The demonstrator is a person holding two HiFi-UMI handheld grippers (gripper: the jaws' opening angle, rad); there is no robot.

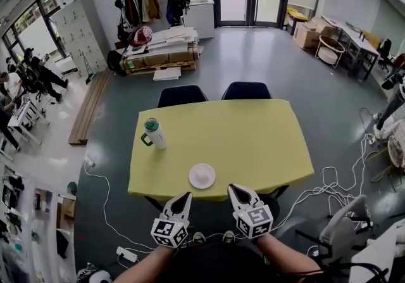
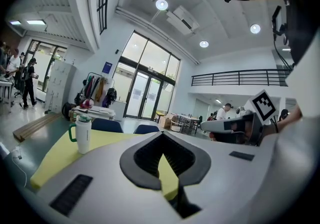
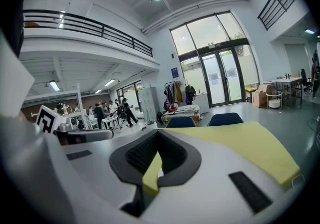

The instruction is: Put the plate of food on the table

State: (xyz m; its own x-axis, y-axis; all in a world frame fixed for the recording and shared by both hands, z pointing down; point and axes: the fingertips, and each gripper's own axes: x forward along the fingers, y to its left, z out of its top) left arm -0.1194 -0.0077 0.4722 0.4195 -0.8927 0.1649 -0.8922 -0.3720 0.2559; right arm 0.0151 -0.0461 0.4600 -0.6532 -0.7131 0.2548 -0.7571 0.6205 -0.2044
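— What containers are on your counter (image 1: pixel 253 136)?
— One white tumbler (image 1: pixel 154 133) with a green lid and handle, upright at the far left. The lid is on, so its contents are hidden.
— And the plate (image 1: pixel 202 176)?
— It's round and white, at the near edge; I can't tell what's on it. Your left gripper (image 1: pixel 185 196) and right gripper (image 1: pixel 233 188) sit just nearer than the plate, jaws together and empty.
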